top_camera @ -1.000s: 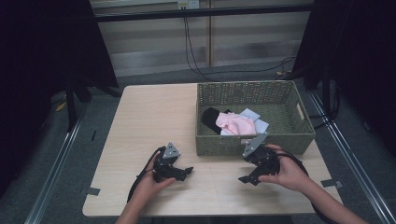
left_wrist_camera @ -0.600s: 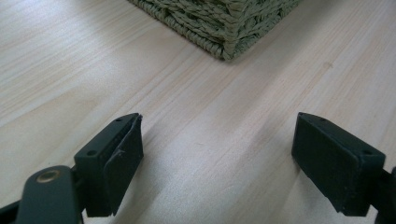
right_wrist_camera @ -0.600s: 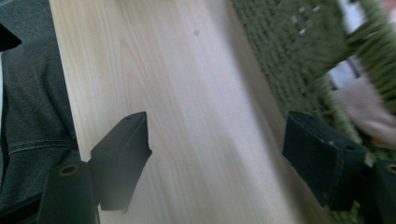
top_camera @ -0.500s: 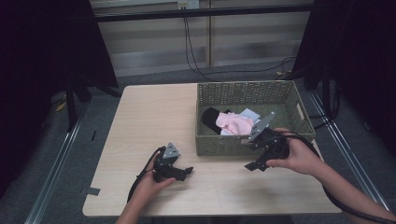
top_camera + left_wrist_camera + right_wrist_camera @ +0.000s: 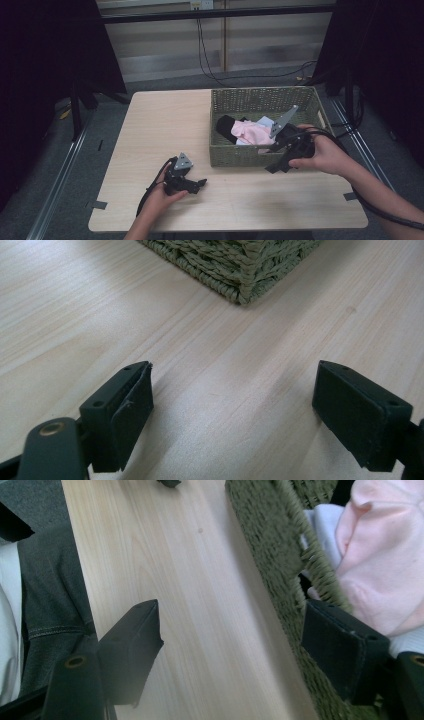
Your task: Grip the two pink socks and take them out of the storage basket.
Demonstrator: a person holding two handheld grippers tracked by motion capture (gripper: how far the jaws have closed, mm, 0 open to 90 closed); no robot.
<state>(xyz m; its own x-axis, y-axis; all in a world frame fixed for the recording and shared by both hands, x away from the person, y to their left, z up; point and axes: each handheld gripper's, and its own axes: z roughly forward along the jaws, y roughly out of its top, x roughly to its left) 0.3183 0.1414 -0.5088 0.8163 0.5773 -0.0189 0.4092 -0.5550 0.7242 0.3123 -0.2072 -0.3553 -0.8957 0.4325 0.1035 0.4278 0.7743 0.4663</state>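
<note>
From the high view, the right claw (image 5: pixel 278 163) hangs above the near wall of the woven basket (image 5: pixel 235 155), held by a hand coming in from the right, its grey three-cornered plate tilted up over the basket's contents. Inside lie a pink garment (image 5: pixel 252 132), a black one (image 5: pixel 226 123) at its left and a pale blue-white piece (image 5: pixel 265 121) behind; all rest in the basket, untouched. The left claw (image 5: pixel 199 183) sits low on the counter (image 5: pixel 165 125), well apart from the right one and just short of the basket's near left corner.

The right gripper view adds what the overhead angle hides: its jaws are spread wide with nothing between the pads, one over bare wood and the other above the basket's rim, straddling the wall. The jaws have just been closing a little, yet stay released. The pink garment (image 5: pixel 385 555) fills the upper right there, with a white cloth edge (image 5: pixel 322 522) beside it, and dark trousers at the left edge.

The left gripper view shows its own jaws released too, wide apart over bare counter, with the basket's corner (image 5: pixel 245 270) straight ahead.
</note>
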